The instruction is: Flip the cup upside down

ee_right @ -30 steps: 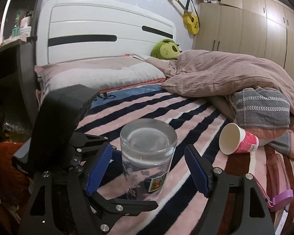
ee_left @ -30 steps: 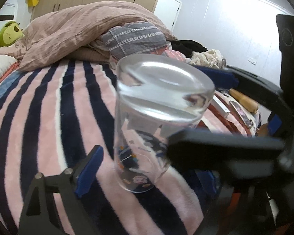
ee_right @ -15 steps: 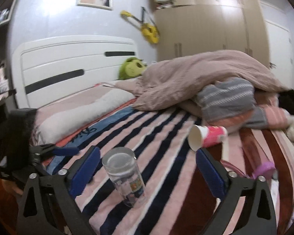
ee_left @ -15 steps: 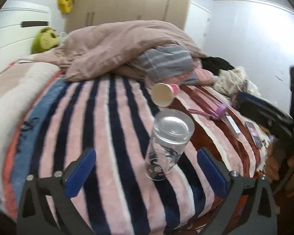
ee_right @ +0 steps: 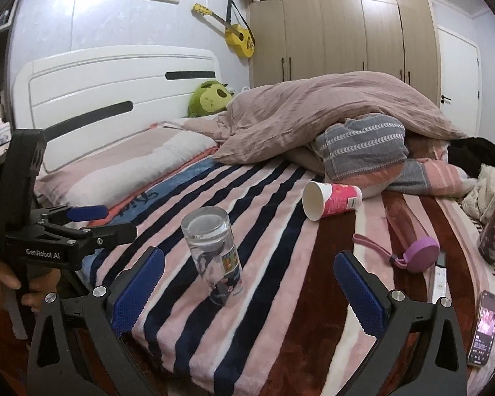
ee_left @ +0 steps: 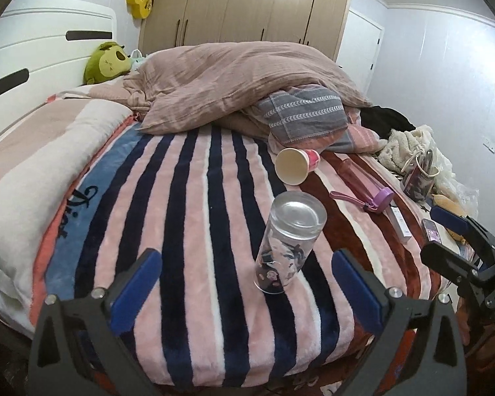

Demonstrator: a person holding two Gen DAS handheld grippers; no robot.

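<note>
A clear glass cup (ee_left: pixel 288 241) with cartoon prints stands upside down on the striped blanket (ee_left: pixel 188 217), base up and a little tilted. It also shows in the right wrist view (ee_right: pixel 214 250). My left gripper (ee_left: pixel 247 283) is open and empty, drawn back from the cup, which stands free between and beyond its blue pads. My right gripper (ee_right: pixel 249 280) is open and empty too, drawn back on the other side. Each gripper shows in the other's view, the right one (ee_left: pixel 458 244) and the left one (ee_right: pixel 69 227).
A pink paper cup (ee_right: pixel 330 198) lies on its side beyond the glass. A purple-capped bottle (ee_right: pixel 412 237), a phone (ee_right: pixel 483 326) and a small box (ee_left: pixel 401 224) lie to the right. A heaped duvet (ee_left: pixel 241 82) and pillows fill the far side of the bed.
Both grippers have pulled back and away from the upside-down cup, which stays standing on the blanket. The cup now looks much smaller in both views.
</note>
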